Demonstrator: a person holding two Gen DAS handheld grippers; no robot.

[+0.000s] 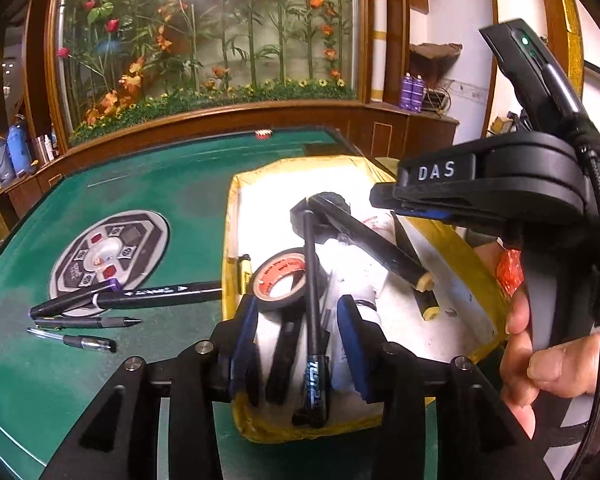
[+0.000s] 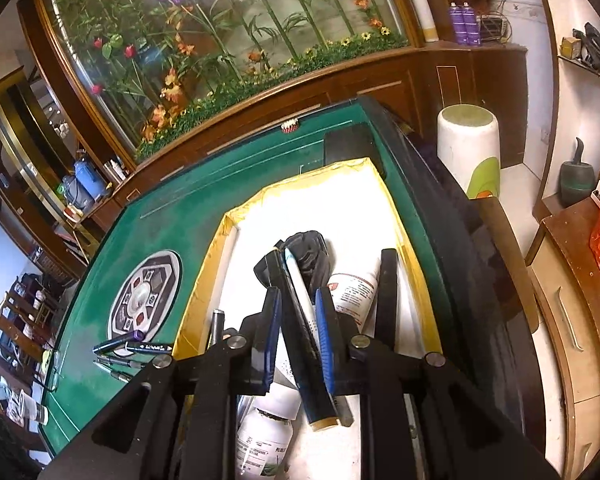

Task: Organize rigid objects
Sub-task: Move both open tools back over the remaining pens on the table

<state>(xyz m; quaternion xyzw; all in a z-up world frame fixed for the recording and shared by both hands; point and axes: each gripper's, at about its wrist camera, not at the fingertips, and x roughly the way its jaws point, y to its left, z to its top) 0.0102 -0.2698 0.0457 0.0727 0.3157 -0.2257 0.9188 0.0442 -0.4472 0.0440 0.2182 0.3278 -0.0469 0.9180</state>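
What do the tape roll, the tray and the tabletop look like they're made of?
Tape roll: glossy black plastic tape on a red printed core, likely card. Tray: stiff white board, probably foam or card; its edges are wrapped in wrinkled, shiny yellow tape. Tabletop: matte green felt-like cloth, showing scuffed, uneven nap.

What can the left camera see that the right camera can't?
Only the left camera shows a roll of tape in the box, a hand, and the right gripper from the side.

Only the right camera shows the white bottle with a label, the white stool and the wooden drawers.

Both show the green table, the yellow-edged box, the pens lying on the table and the flower wall.
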